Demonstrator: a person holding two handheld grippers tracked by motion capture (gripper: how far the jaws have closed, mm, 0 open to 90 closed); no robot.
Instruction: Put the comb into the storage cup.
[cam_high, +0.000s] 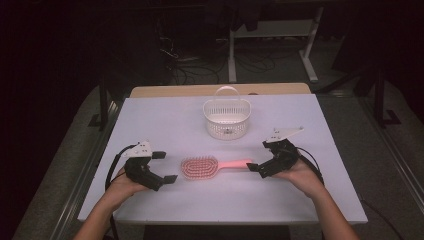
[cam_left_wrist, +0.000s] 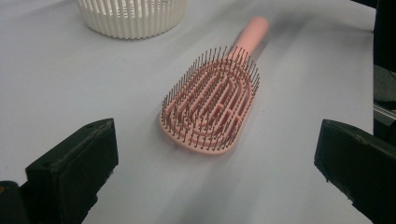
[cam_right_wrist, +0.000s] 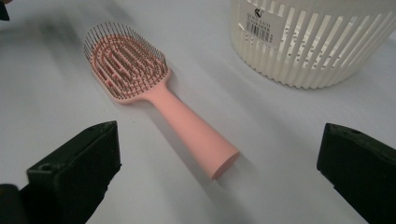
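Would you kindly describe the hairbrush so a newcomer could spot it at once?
On the white table, just in front of the white slatted basket, a pink hairbrush lies bristles up. Its handle points toward the right tool; it is the table's one pink thing.

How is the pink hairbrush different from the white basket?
The hairbrush is pink and lies flat with its bristles up; the basket is white and stands upright. The hairbrush has a long straight handle; the basket has an arched one on top. The hairbrush lies nearer the person. Both rest on the white table.
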